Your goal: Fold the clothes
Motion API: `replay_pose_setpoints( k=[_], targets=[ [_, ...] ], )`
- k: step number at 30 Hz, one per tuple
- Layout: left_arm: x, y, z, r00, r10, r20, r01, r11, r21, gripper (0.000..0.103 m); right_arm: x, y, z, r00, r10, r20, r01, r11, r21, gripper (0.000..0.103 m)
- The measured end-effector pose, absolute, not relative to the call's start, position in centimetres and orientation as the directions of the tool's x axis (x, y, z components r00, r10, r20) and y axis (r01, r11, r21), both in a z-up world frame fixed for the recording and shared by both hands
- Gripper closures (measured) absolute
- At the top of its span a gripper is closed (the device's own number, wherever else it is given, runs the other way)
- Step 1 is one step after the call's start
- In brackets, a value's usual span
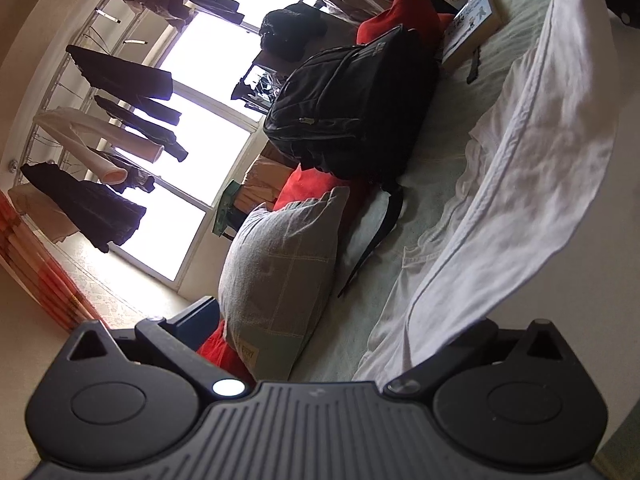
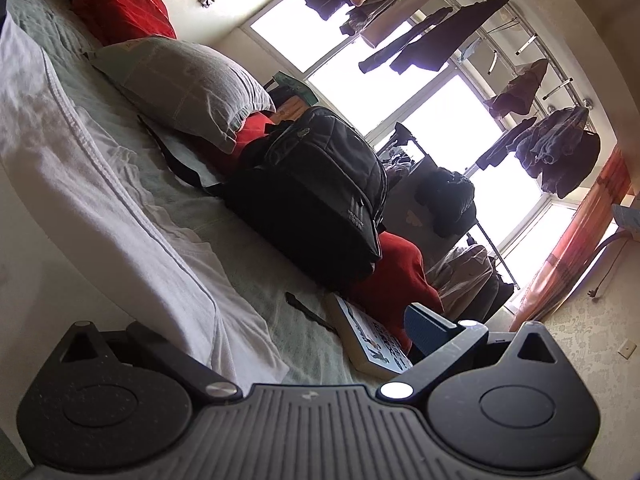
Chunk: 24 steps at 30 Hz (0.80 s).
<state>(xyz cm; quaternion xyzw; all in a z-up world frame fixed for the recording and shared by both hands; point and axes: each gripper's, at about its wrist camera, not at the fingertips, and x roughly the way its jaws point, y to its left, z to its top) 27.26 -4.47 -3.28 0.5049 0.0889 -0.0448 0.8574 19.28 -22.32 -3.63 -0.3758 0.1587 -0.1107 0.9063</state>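
Both tongs, left (image 1: 340,320) and right (image 2: 256,324), are standing spread wide, seemingly lifting the white garment's (image 1: 520,168) edge above the bed (image 1: 436,184).

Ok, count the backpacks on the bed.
1: a black backpack standing on the bed, between the grey pillow and the book. More may lie out of view.

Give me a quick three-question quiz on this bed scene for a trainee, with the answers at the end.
1. True or false: the black backpack lies on the floor.
2. What colour is the garment that reaches the left gripper? A red, B white, C black.
3. Fill in: the grey ____ lies beside the backpack.
Key: 1 false, it is on the bed; 2 B; 3 pillow.
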Motion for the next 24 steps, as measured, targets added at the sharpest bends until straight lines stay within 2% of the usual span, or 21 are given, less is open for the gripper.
replay_pose_setpoints(
  k=[15, 24],
  targets=[
    [34.4, -5.1, -3.9, 0.965, -0.027, -0.260, 0.238, 0.499, 0.833, 0.000, 25.6, -23.8, -3.9, 0.892, -0.371, -0.257, 0.089, 0.704, -0.705, 0.000],
    [37.3, -5.3, -5.7, 0.941, -0.017, -0.339, 0.298, 0.522, 0.799, 0.000, 29.1, -25.1, -5.7, 0.854, -0.352, -0.384, 0.017, 0.756, -0.654, 0.000]
  ],
)
